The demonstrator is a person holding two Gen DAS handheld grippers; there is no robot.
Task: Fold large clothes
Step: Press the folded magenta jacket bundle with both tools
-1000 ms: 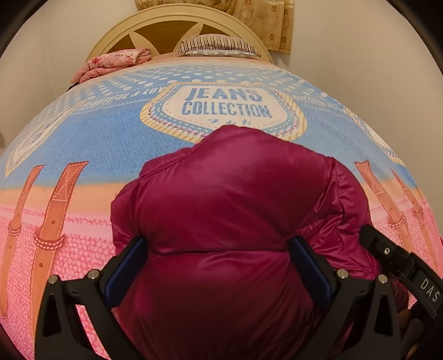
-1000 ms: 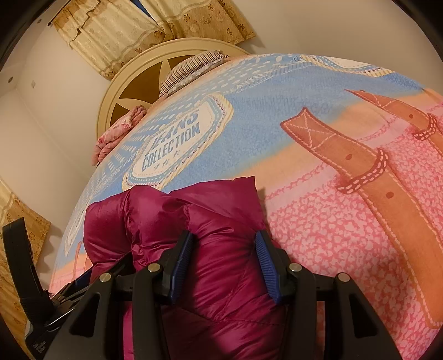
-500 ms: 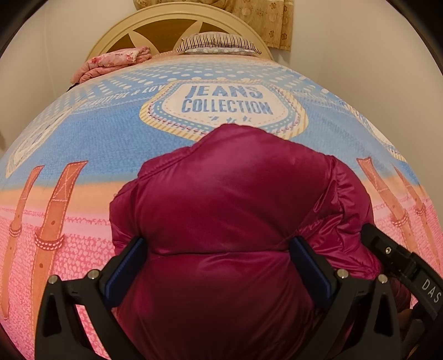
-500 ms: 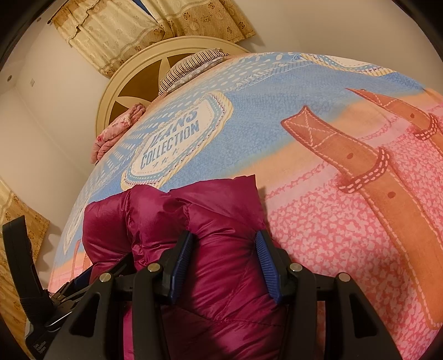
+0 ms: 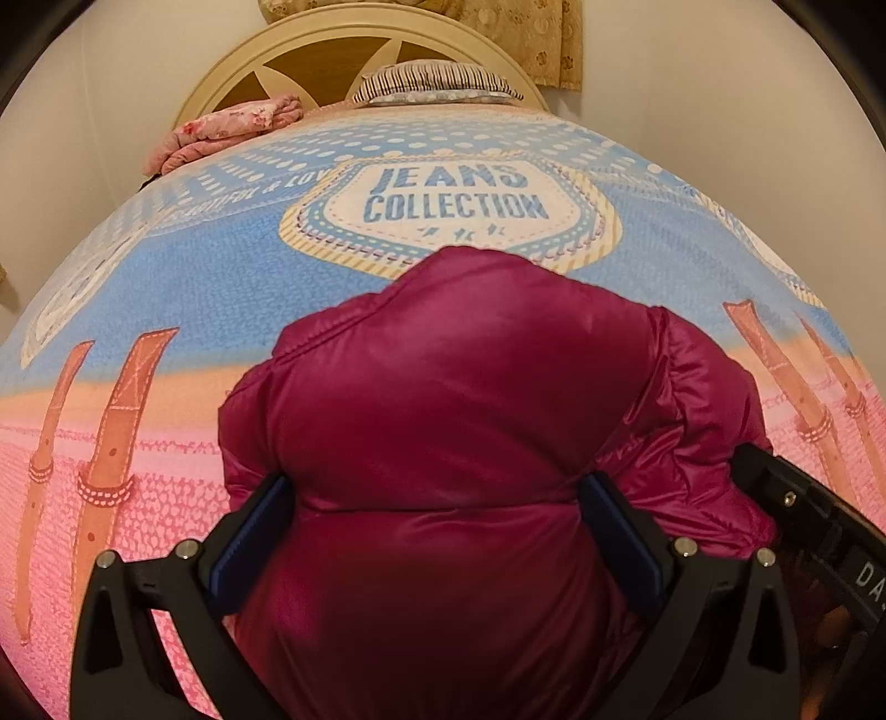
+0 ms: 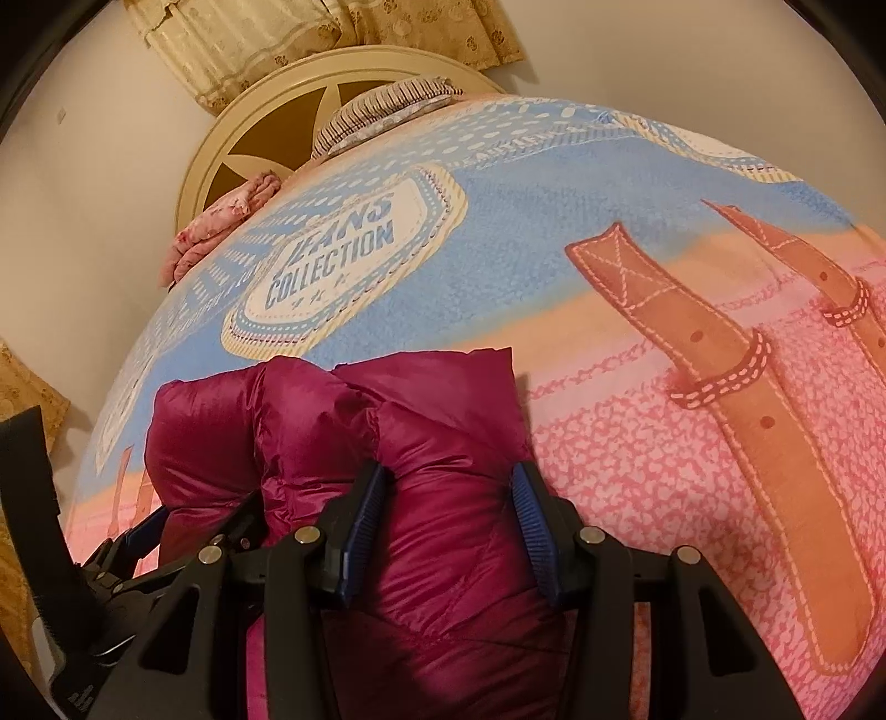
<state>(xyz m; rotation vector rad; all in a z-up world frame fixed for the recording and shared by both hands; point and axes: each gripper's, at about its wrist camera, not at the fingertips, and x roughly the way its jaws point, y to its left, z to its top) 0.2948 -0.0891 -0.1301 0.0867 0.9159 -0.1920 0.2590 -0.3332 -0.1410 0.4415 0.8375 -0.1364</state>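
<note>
A puffy magenta down jacket (image 5: 470, 387) lies bundled on the bed, near its front edge. My left gripper (image 5: 437, 531) has its jaws spread wide around the thick near part of the bundle, and both blue pads (image 5: 252, 534) press into the fabric. In the right wrist view the same jacket (image 6: 432, 410) shows its right-hand fold, with my right gripper (image 6: 448, 515) shut on it and the cloth bulging between the pads (image 6: 531, 520). The near hem is hidden under both grippers. The two tools sit side by side.
The bedspread (image 5: 194, 288) is blue and pink with a "JEANS COLLECTION" badge and strap prints. A striped pillow (image 5: 432, 83) and a folded pink quilt (image 5: 221, 130) lie by the cream headboard (image 5: 310, 50). Walls flank the bed, and a beige curtain (image 6: 249, 39) hangs behind the headboard.
The right wrist view has tilted slightly. The jacket and both grips look the same as before.
</note>
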